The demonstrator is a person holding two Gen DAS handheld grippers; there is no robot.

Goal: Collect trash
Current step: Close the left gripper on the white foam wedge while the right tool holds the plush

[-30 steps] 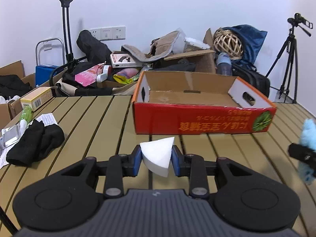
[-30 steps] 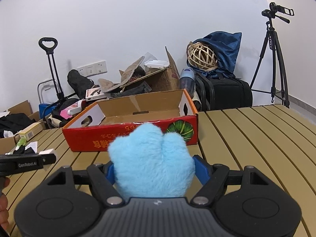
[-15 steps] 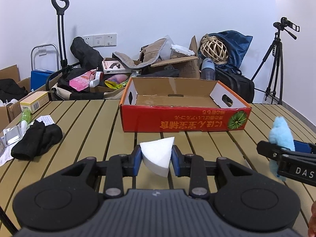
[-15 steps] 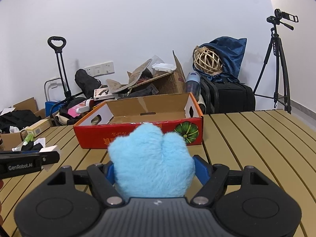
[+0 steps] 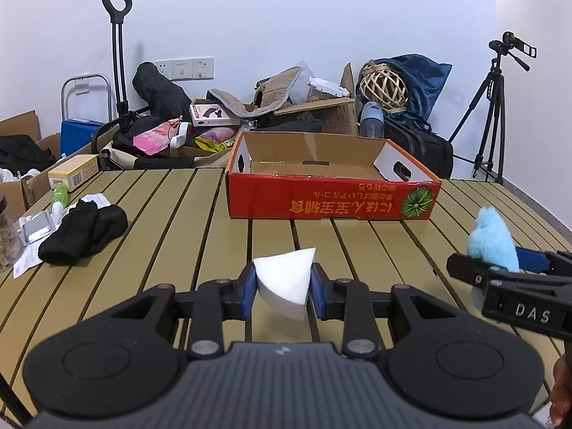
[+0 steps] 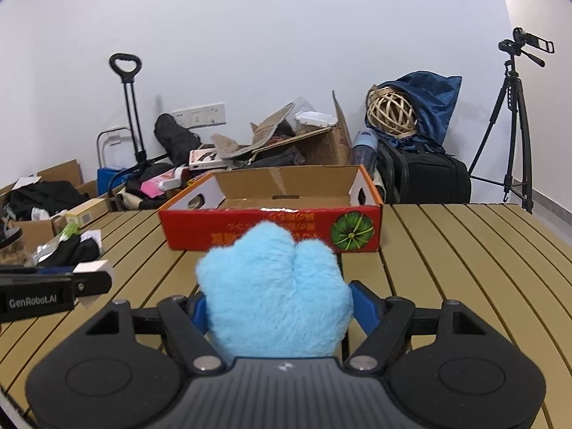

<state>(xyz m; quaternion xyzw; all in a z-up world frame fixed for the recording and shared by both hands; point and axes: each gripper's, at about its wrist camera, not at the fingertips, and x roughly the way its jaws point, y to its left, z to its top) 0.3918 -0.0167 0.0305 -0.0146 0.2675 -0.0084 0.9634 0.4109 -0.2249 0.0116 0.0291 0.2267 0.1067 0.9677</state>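
- The white wedge between the left gripper pads looks like matt, fine-grained foam.
- The blue puff in the right gripper is fluffy, long-piled plush.
- Beyond both claws, the red box is printed cardboard, raw brown inside.
- The table beneath shows smooth, matt slats.
- Left of the left claw, the black cloth looks soft and knitted.

Colours on the slatted table
Red cardboard box with green round print, brown inside; white foam wedge; fluffy light-blue plush piece; black cloth bundle; olive-tan slatted tabletop.
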